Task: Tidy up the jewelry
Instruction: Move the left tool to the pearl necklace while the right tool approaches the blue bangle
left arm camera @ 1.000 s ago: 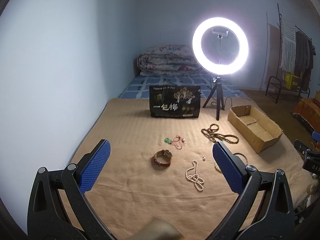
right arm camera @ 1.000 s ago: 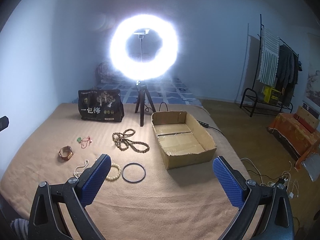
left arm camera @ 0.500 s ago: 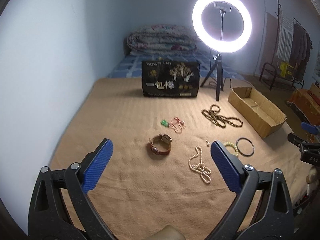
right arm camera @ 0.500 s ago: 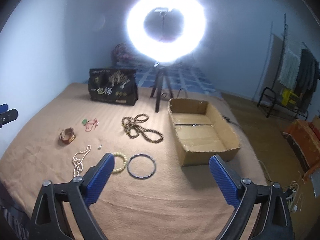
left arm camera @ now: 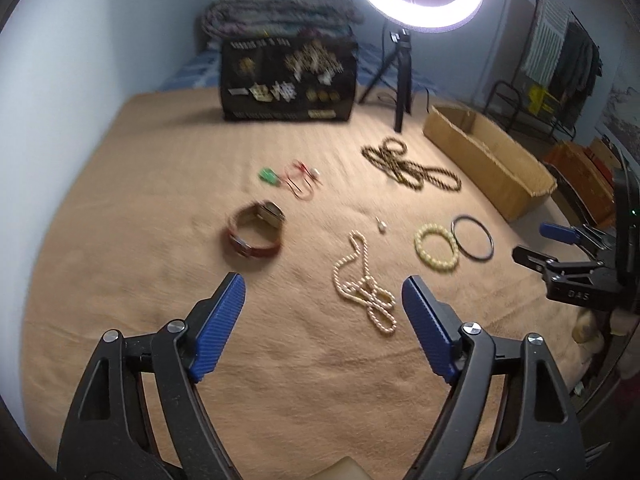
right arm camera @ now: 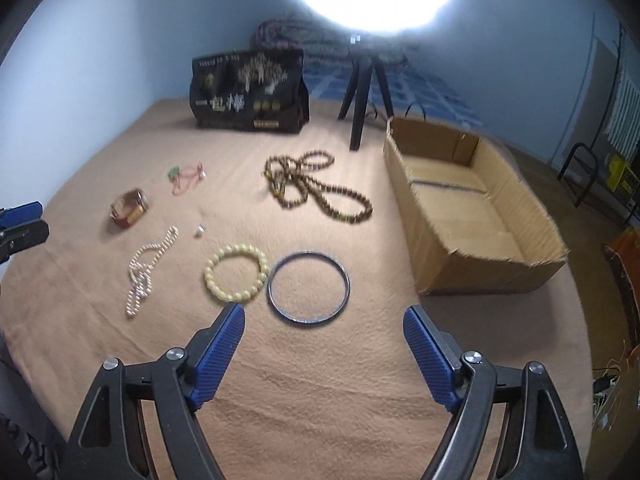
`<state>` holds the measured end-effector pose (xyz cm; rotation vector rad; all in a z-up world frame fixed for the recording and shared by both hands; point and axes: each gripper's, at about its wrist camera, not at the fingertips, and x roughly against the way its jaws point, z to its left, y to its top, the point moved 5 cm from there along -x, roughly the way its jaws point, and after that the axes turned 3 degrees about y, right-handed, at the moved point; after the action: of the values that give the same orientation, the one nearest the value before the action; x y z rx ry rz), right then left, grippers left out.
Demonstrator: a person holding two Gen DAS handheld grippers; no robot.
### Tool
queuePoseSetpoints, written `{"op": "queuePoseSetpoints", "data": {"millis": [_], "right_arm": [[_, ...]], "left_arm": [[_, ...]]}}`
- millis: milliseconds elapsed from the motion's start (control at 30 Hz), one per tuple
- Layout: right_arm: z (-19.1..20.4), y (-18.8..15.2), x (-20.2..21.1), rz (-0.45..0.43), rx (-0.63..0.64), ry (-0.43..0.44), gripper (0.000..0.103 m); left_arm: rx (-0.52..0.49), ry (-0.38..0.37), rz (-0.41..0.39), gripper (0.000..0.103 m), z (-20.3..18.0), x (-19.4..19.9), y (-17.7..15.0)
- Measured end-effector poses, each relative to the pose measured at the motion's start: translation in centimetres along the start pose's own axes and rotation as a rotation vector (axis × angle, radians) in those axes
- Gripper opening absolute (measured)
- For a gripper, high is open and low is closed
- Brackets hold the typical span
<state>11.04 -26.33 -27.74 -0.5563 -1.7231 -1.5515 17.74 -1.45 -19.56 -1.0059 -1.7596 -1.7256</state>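
Jewelry lies spread on a tan blanket (left arm camera: pixel 120 208). My left gripper (left arm camera: pixel 324 304) is open and empty, just short of a pearl necklace (left arm camera: pixel 366 288) and a brown watch (left arm camera: pixel 256 236). My right gripper (right arm camera: pixel 324 330) is open and empty, just short of a dark bangle (right arm camera: pixel 308 286) and a pale bead bracelet (right arm camera: pixel 236 272). A brown bead necklace (right arm camera: pixel 316 190), a red cord with a green pendant (right arm camera: pixel 186 174) and a small white bead (right arm camera: pixel 199 231) lie farther off. An empty cardboard box (right arm camera: pixel 472 216) stands to the right.
A black printed bag (right arm camera: pixel 250 92) and a ring light on a tripod (right arm camera: pixel 364 88) stand at the back of the blanket. A folded quilt (left arm camera: pixel 280 8) lies behind. The right gripper also shows at the right edge of the left wrist view (left arm camera: pixel 560 248). A clothes rack (left arm camera: pixel 560 52) stands far right.
Both grippers have moved forward and tilted down toward the jewelry. The pieces now look larger and closer. Nothing on the blanket has moved.
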Motion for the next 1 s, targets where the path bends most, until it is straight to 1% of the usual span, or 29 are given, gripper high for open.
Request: {"op": "queuePoseSetpoints", "data": {"millis": [67,233,400,533,667,867,1000], "right_arm": [[-0.2,-0.3,-0.7,0.018,-0.006,0.001,0.083],[-1.1,-0.9,-2.7,0.052,-0.037,0.006,0.083],[-1.6,-0.9,-4.0,0.069,-0.056,0.015,0.083],[-1.2,-0.7,-4.6,0.065,-0.041,0.053,0.083],[-0.5,-0.6,-5.7,0.084,0.007,0.039,0.084],[-0.2,-0.5,-6.5,0.092,0.027,0.047,0.086],[0.1,-0.3,-7.0,0.097,0.045,0.055,0.086]], "left_arm": [[0.001,-0.017,0.028,0.076,-0.4,-1.1,-0.4],[0.002,-0.046,0.082,0.075,-1.1,-3.9,-1.1],[0.002,-0.067,0.11,0.072,-1.7,-5.7,-1.4],[0.004,-0.075,0.122,0.072,-1.9,-6.7,-1.4],[0.006,-0.08,0.141,0.065,-2.0,-7.8,-1.5],[0.004,-0.079,0.154,0.065,-2.3,-9.1,-1.5],[-0.007,-0.066,0.151,0.062,-2.6,-9.7,-1.3]]}}
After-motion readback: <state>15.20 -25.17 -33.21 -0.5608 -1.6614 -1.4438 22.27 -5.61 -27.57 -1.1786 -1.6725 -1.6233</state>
